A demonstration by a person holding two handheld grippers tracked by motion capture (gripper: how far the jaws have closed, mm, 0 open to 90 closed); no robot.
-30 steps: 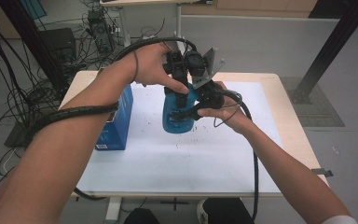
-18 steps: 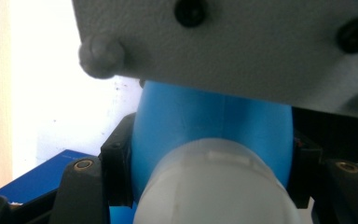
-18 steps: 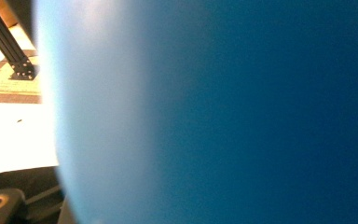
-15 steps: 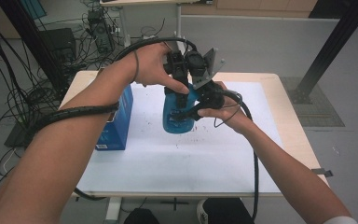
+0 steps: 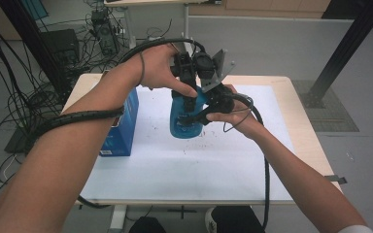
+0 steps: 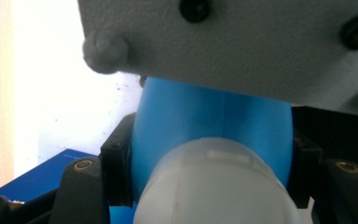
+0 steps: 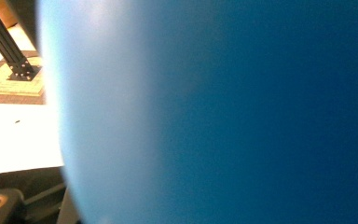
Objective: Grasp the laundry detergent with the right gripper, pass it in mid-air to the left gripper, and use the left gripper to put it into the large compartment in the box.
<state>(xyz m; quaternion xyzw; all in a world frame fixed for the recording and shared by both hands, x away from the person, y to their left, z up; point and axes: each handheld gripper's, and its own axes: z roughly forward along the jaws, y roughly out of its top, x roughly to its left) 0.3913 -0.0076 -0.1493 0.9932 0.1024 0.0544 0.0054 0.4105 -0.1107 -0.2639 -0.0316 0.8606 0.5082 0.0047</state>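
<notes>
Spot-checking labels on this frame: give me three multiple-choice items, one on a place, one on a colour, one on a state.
1. Where is the box relative to the bottle in the high view?
A. to its left
B. to its right
C. on top of it

2. What colour is the bottle's body?
A. red
B. blue
C. green

3. How do the left gripper's jaws stand?
A. wide open, away from the bottle
B. lying on the table
C. closed on the bottle, one on each side

Answers: 1 A, the box stands at the white mat's left edge. 2 B, blue in all three views. 3 C, the left gripper view shows black jaws flanking the neck.
</notes>
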